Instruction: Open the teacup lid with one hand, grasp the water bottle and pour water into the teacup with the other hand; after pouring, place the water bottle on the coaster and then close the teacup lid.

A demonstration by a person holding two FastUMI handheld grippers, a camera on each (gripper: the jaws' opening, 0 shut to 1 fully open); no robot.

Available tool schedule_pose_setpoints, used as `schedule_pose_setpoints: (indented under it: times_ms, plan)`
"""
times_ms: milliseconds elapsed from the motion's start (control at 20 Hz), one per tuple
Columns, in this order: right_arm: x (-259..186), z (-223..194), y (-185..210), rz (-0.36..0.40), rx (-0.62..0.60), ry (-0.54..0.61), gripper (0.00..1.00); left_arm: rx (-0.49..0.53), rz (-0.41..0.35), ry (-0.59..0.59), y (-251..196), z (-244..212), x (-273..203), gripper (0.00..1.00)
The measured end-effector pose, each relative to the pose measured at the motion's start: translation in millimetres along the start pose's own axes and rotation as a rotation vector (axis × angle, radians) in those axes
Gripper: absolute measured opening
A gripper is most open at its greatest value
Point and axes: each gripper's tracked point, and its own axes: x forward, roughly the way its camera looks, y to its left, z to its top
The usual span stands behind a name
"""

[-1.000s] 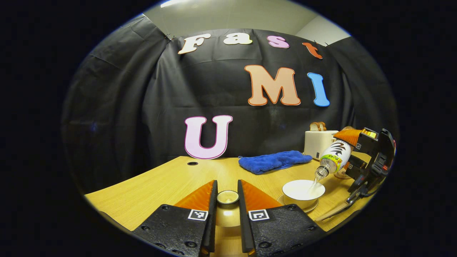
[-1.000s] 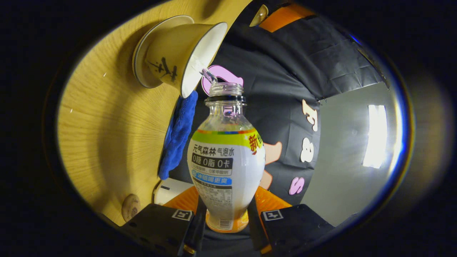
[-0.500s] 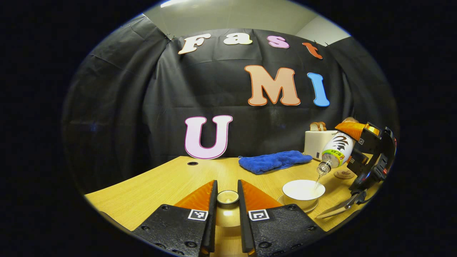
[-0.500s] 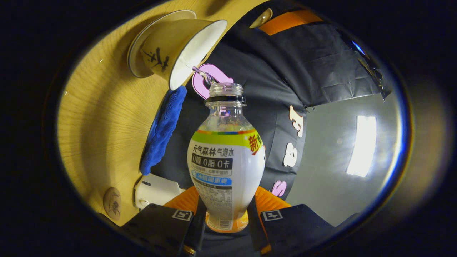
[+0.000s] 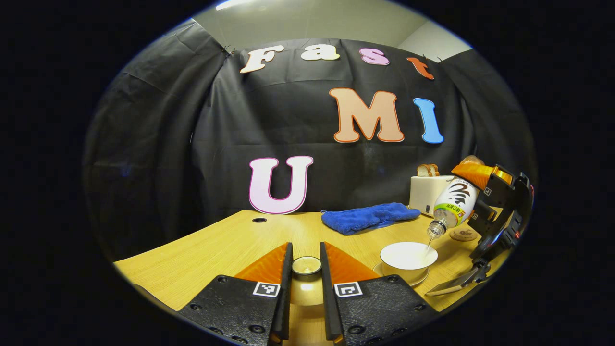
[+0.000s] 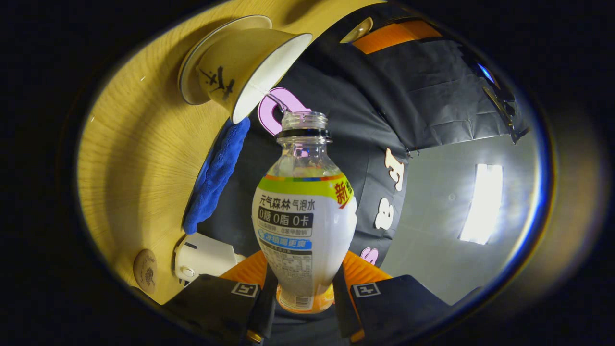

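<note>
My left gripper (image 5: 306, 257) is shut on the knob of the teacup lid (image 5: 306, 290), held low over the wooden table (image 5: 216, 250). To its right the open white teacup (image 5: 408, 254) stands on its saucer (image 5: 413, 279). My right gripper (image 6: 305, 269) is shut on the water bottle (image 6: 305, 226), which is tilted mouth-down above the teacup (image 6: 240, 67). A thin stream of water (image 6: 273, 98) runs into the cup. From the left gripper view the bottle (image 5: 454, 202) and the right gripper (image 5: 497, 211) hang at the cup's right. The round coaster (image 5: 463, 234) lies behind the cup.
A blue cloth (image 5: 370, 216) lies at the back of the table, with a white toaster (image 5: 427, 192) holding bread to its right. In the right gripper view the coaster (image 6: 145, 270) sits beside the toaster (image 6: 202, 257) and the cloth (image 6: 216, 178).
The right gripper has lifted the bottle slightly higher above the cup while water keeps flowing. The left gripper and the lid have stayed still.
</note>
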Motion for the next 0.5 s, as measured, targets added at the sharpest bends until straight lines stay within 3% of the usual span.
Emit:
schedule_pose_setpoints:
  times_ms: [150,350,400,450,500]
  plan:
    - [-0.5,-0.9,4.7,0.032,0.034,0.003,0.59,0.000,0.001,0.000,0.1,-0.4,-0.1,0.26]
    - [10.9,-12.3,11.7,0.199,0.278,0.072,0.60,0.000,0.001,0.000,-0.2,-0.1,-0.5,0.26]
    - [11.8,-11.8,13.0,0.226,0.337,0.083,0.60,0.000,0.001,0.000,-0.3,0.1,-0.7,0.26]
    - [10.7,-11.7,18.3,0.250,0.392,0.092,0.53,0.000,0.001,0.000,0.0,0.2,-0.2,0.26]
    - [9.0,-12.1,20.7,0.272,0.451,0.103,0.55,0.000,0.002,0.000,-0.2,0.4,-0.4,0.27]
